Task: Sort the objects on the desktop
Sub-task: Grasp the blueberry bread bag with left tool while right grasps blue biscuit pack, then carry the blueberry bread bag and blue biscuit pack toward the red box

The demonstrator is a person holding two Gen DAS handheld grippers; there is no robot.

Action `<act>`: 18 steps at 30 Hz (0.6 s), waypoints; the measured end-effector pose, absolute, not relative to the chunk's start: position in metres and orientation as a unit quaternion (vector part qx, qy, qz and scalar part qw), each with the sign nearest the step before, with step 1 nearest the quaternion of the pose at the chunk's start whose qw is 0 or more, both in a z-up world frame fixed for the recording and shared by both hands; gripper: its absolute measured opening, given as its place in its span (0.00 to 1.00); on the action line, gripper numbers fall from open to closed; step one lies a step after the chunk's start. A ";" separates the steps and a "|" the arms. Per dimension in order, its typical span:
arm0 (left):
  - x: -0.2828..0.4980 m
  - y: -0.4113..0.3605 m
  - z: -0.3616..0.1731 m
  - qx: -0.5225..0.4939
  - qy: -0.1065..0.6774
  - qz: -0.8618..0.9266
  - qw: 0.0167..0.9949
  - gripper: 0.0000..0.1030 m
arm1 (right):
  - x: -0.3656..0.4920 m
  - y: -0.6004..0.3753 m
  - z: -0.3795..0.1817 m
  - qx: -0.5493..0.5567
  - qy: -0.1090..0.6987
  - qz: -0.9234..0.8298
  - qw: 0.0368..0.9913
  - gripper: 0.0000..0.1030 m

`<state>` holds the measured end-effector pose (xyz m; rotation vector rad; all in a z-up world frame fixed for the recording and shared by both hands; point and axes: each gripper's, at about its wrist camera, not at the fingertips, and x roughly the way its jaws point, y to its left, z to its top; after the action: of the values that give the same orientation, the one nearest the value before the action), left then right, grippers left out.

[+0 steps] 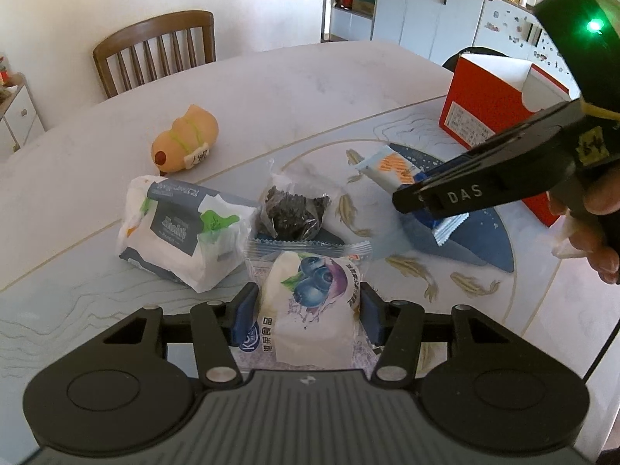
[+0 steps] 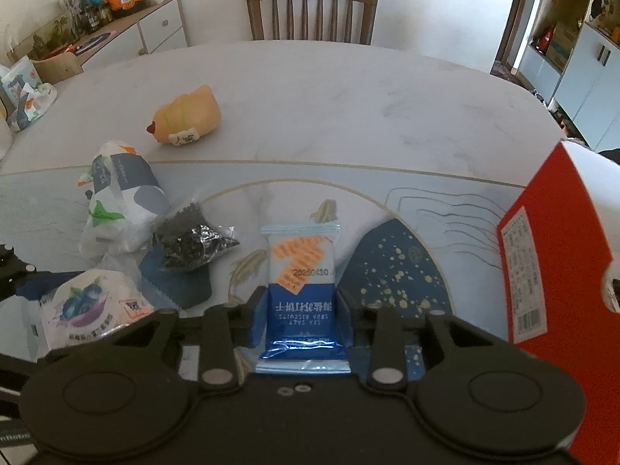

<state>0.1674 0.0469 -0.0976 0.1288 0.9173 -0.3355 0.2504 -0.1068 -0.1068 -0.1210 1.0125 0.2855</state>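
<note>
So your left tongs (image 1: 306,310) pinch the blueberry bun (image 1: 314,294), your right tongs (image 2: 302,310) clamp the biscuit packet (image 2: 300,271), while the tissue pack (image 1: 182,228), seed bag (image 1: 292,213) and toy (image 1: 186,139) lie unsorted at ten o'clock on the worktop (image 1: 290,89).

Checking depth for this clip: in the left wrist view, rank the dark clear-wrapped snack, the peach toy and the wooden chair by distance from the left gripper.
1. Dark snack packet: just ahead of the left gripper, centre of the mat.
2. Peach toy: farther back, left, on the bare table.
3. Wooden chair: farthest, behind the table's far edge.
</note>
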 end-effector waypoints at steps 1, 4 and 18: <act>0.167 0.047 -0.096 0.059 0.441 -0.159 0.881 0.52 | 0.249 -0.108 -0.105 -0.057 0.481 0.136 0.864 0.34; 0.166 0.046 -0.091 0.051 0.439 -0.156 0.883 0.52 | 0.244 -0.112 -0.098 -0.055 0.478 0.136 0.866 0.34; 0.146 0.034 -0.060 0.044 0.427 -0.153 0.890 0.52 | 0.199 -0.129 -0.060 -0.043 0.450 0.153 0.879 0.34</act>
<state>0.1459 0.0338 -0.0601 0.0918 0.8856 -0.3177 0.1986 -0.1290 -0.0605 -0.0888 0.9378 0.3197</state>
